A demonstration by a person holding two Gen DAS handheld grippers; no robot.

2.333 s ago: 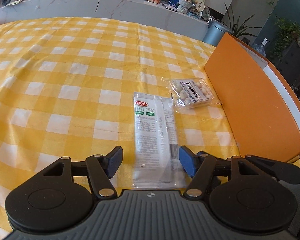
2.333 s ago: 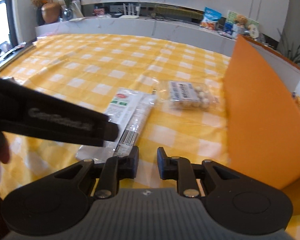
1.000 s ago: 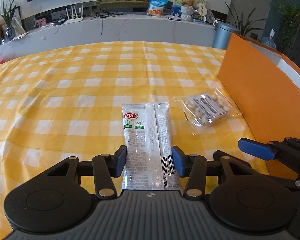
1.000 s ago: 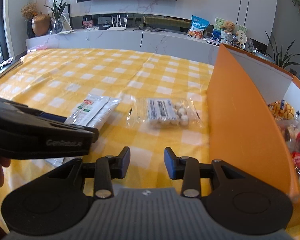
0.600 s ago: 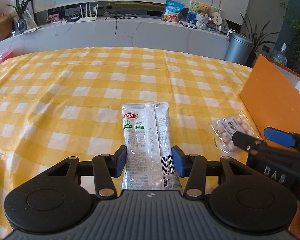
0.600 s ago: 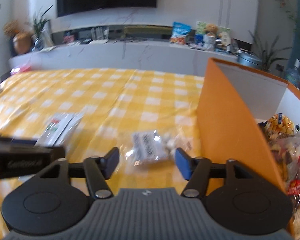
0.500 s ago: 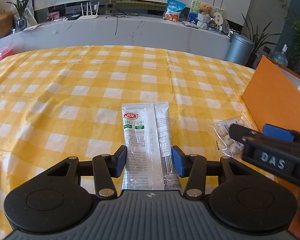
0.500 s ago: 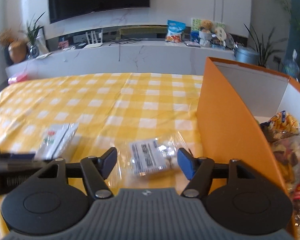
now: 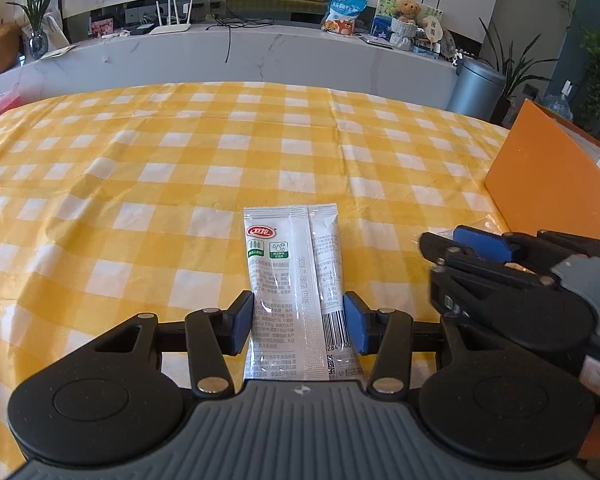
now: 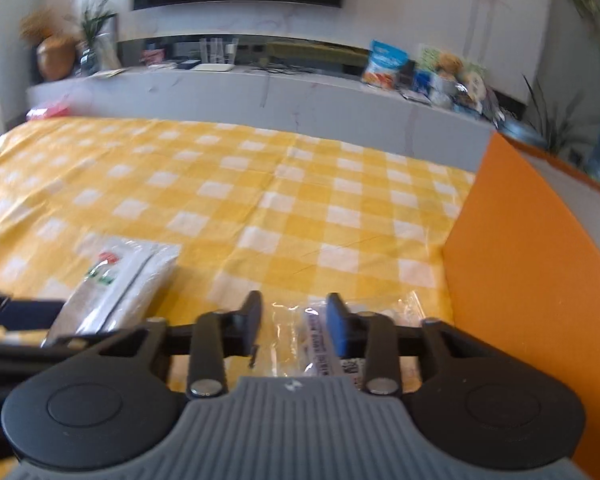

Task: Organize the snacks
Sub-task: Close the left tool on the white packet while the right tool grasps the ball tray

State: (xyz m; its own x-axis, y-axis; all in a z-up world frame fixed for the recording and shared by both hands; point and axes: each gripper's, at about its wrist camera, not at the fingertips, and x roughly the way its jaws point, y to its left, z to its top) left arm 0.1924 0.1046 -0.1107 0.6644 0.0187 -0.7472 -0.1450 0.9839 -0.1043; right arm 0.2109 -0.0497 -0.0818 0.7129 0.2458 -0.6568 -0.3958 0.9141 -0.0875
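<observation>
The left gripper point(image 9: 298, 322) occupies the lower centre of the left wrist view, angled downward toward the table, its two blue pads closed against the long edges of a white snack sachet point(image 9: 296, 280); the sachet is gripped near its lower end and extends up the frame over the yellow checked tablecloth point(image 9: 180, 168). The right gripper point(image 10: 294, 324) sits at lower centre of the right wrist view, likewise pitched downward, and appears in the left wrist view at the right edge as a dark body with a blue pad point(image 9: 482, 240). Its jaws have just been closing, and they are clamped on a clear bag of small round snacks point(image 10: 296, 340), the film bunched between the pads; the bag's contents are blurred in this view. The orange box point(image 10: 520, 280) stands upright at the right of both views, its near wall just beside the right gripper and the clear bag; whether they touch cannot be determined. The upper and left portions of the tablecloth are open surface, running back to a pale marble counter point(image 9: 260, 56) along the top of the frame. The sachet is flat, white, with a red oval logo and green marks near its top, dense printed text down its face, and a barcode at the lower right. The two grippers sit close together, side by side.
</observation>
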